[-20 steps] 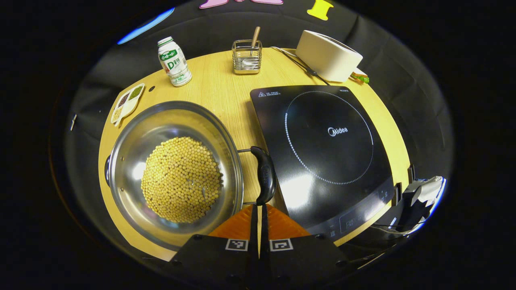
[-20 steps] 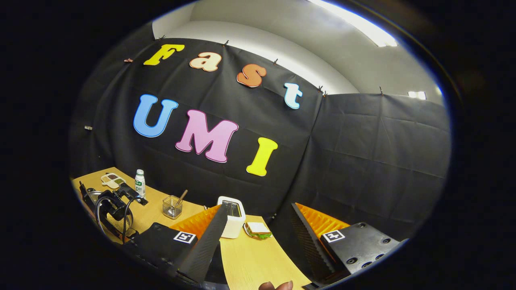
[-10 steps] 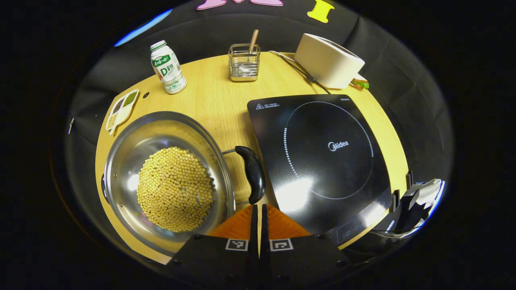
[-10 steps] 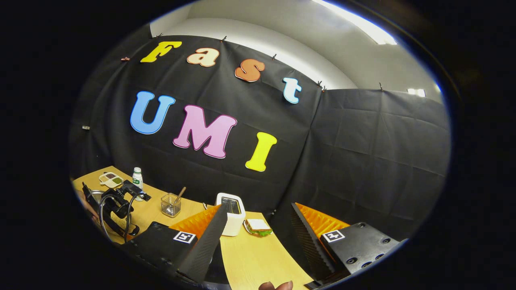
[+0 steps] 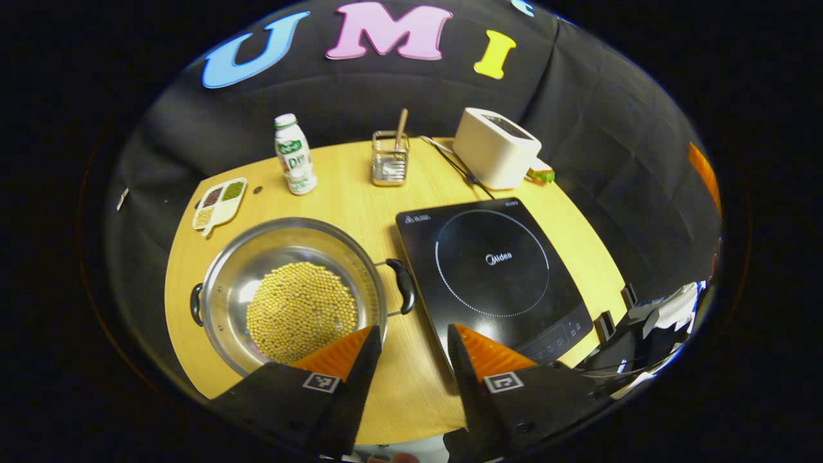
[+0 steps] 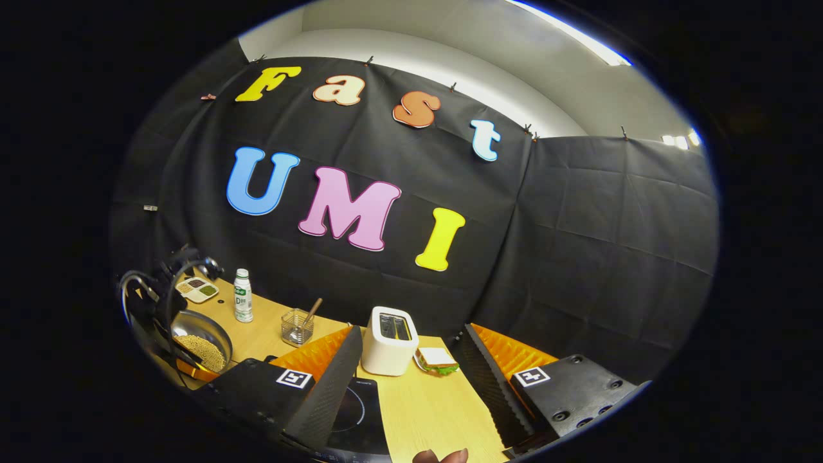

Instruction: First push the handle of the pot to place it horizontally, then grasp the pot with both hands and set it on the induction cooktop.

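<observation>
A steel pot (image 5: 296, 289) holding yellow beans sits on the wooden table (image 5: 350, 199), left of the black induction cooktop (image 5: 492, 263). Its black side handle (image 5: 405, 286) lies close to the cooktop's left edge, and a second black handle (image 5: 196, 303) sticks out on the far side. My left gripper (image 5: 413, 331) hangs open above the table's near edge, its left finger over the pot's near rim, touching nothing. My right gripper (image 6: 411, 331) is open and holds nothing, raised over the cooktop (image 6: 350, 411) and aimed at the wall. In the right gripper view the pot (image 6: 199, 344) is at far left.
Along the back of the table stand a white bottle (image 5: 294, 164), a wire holder with a wooden stick (image 5: 389, 159) and a white toaster (image 5: 495, 146) with a sandwich (image 5: 542, 175) beside it. A divided dish of beans (image 5: 220, 202) lies at the left edge.
My left gripper was shut with its tip at the pot's handle; it has drawn back, risen and opened. The right gripper view has shifted slightly, bringing the pot and cooktop into sight.
</observation>
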`<state>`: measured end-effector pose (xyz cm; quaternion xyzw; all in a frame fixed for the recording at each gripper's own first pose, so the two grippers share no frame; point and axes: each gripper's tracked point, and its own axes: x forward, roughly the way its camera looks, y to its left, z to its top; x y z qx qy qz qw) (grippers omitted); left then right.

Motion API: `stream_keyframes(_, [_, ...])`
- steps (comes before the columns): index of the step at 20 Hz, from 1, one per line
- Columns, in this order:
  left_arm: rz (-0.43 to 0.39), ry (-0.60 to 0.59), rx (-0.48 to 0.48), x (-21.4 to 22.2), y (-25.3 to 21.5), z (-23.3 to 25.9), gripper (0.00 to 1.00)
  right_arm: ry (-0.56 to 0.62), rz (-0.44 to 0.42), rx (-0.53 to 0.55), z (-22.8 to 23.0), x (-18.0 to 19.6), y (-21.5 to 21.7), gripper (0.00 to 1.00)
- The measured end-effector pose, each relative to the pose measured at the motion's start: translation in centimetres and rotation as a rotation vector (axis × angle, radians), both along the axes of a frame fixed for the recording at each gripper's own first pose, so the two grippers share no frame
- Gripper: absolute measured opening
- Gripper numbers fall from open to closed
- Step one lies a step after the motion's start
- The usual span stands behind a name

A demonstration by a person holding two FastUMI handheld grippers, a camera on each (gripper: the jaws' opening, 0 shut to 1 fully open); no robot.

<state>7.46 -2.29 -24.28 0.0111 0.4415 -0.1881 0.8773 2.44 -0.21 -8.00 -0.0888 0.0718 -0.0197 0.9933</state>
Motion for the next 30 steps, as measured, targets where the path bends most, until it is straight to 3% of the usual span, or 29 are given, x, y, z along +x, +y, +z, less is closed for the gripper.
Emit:
stream_keyframes(1, [0.007,-0.037,0.009,0.1,1.2,1.0,0.72,0.007,0.02,0.006,-0.2,0.2,0.8,0.98])
stream_keyframes(2, [0.02,-0.071,0.043,0.3,2.9,2.0,0.94,0.016,0.044,0.014,-0.4,0.4,1.8,0.98])
stream_keyframes(4, [0.061,-0.131,0.082,0.7,5.9,2.5,0.96,0.046,0.094,0.031,-1.3,1.0,3.7,0.98])
stream_keyframes(8, [0.12,-0.142,-0.017,0.0,9.8,3.2,0.96,0.159,0.234,0.156,-4.0,1.8,10.0,0.98])
stream_keyframes(12, [0.185,-0.154,0.016,0.6,16.8,1.8,0.96,0.312,0.317,0.304,-7.9,1.8,16.2,0.98])
stream_keyframes(19, [0.216,-0.146,0.058,3.4,25.6,-1.3,0.95,0.584,0.325,0.429,-16.6,1.5,23.3,0.99])
stream_keyframes(30, [0.176,0.02,0.071,10.0,28.0,-10.9,0.95,0.79,0.273,0.43,-25.1,2.8,27.5,0.98])
